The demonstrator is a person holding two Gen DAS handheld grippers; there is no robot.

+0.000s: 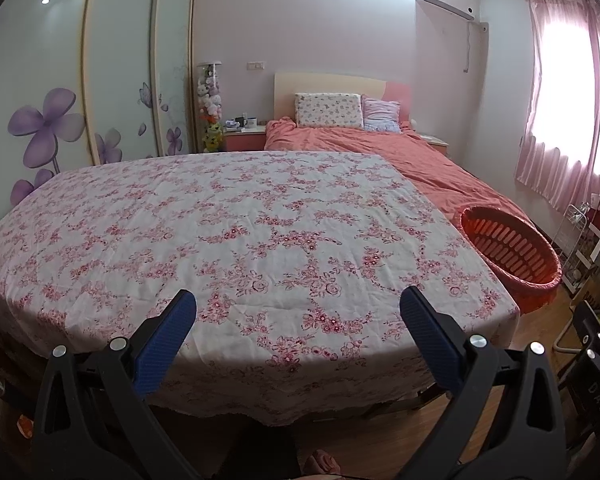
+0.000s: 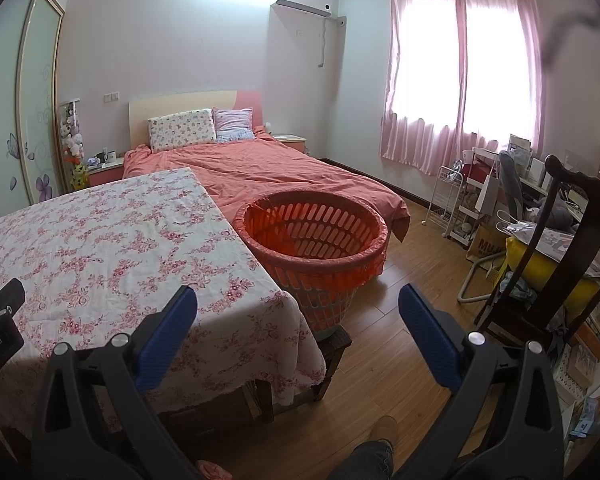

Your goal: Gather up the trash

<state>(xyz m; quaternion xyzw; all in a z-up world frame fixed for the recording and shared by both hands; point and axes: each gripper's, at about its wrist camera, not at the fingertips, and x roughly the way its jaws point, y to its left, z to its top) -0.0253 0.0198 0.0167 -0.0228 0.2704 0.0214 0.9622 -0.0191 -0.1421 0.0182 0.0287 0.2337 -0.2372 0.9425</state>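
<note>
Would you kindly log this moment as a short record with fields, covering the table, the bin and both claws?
table: floral tablecloth, no trash visible on it
bin: orange slotted basket, lined with an orange bag, on a dark stool beside the table's right edge; looks empty
left claw: open, holding nothing, above the near table edge
right claw: open, holding nothing, aimed toward the basket
background: bed with orange cover

basket (image 1: pixel 512 252) base hidden behind table (image 1: pixel 240 240), nightstand items (image 1: pixel 244 122) too small
</note>
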